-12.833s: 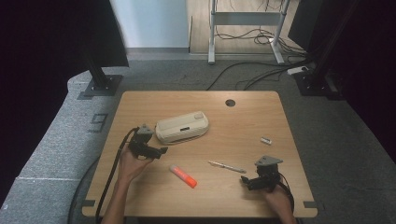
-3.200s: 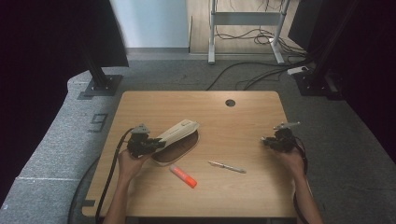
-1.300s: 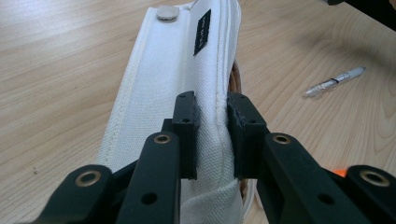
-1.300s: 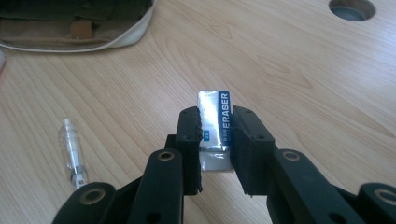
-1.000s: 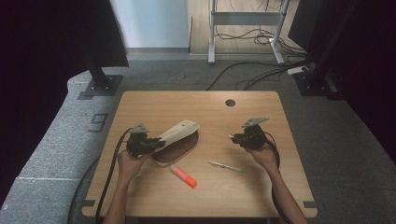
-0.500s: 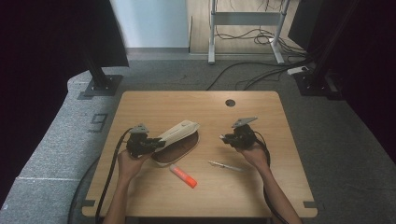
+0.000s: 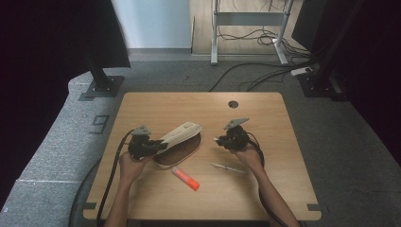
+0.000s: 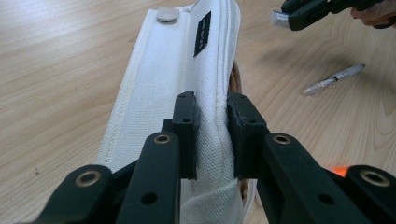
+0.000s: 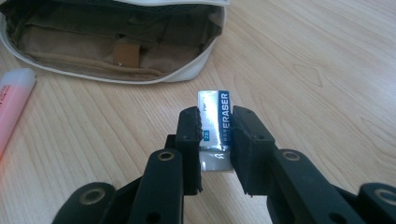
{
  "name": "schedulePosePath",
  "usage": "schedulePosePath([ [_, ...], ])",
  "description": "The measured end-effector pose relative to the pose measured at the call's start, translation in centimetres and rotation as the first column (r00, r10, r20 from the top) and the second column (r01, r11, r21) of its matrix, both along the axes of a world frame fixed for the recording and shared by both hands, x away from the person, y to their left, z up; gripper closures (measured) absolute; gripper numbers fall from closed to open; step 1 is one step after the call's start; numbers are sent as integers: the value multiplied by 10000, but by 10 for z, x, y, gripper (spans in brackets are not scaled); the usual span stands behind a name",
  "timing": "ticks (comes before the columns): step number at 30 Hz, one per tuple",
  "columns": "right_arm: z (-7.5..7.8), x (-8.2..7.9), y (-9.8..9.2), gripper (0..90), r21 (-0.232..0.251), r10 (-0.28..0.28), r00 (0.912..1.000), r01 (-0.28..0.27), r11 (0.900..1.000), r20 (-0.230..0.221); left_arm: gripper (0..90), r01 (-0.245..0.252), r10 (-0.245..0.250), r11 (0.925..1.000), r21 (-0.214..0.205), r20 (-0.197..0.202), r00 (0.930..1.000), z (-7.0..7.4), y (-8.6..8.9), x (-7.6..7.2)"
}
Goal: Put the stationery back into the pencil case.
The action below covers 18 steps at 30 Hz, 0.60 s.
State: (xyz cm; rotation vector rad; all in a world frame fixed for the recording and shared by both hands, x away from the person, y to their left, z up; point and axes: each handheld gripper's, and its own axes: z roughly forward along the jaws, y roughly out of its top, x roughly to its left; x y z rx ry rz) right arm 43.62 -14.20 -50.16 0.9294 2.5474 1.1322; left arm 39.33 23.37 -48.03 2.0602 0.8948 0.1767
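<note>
Tools (image 7: 161, 146) two, case (image 7: 182, 135) one, eraser (image 9: 214, 122) one

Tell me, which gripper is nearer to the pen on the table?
Right. The right gripper, holding the eraser, hovers just beyond the pen; the left gripper is farther off, clamped on the pouch flap.

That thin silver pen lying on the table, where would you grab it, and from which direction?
Probably around the middle of the thin silver pen, coming straight down from above. It lies flat on the bare wooden table, apart from the orange highlighter and the white fabric pencil case, so there is room for jaws on both long sides. Closing across the narrow barrel, not along it, should keep it from tipping.
</note>
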Motion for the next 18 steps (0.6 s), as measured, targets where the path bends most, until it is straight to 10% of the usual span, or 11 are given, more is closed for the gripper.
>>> schedulePosePath([
  [18, 0, 7, 34, 716, -164, 378, 9993, -377, 9992, 25, 747, 2, -2, 10000, -11, -1, 10000, 0, 0, 0],
])
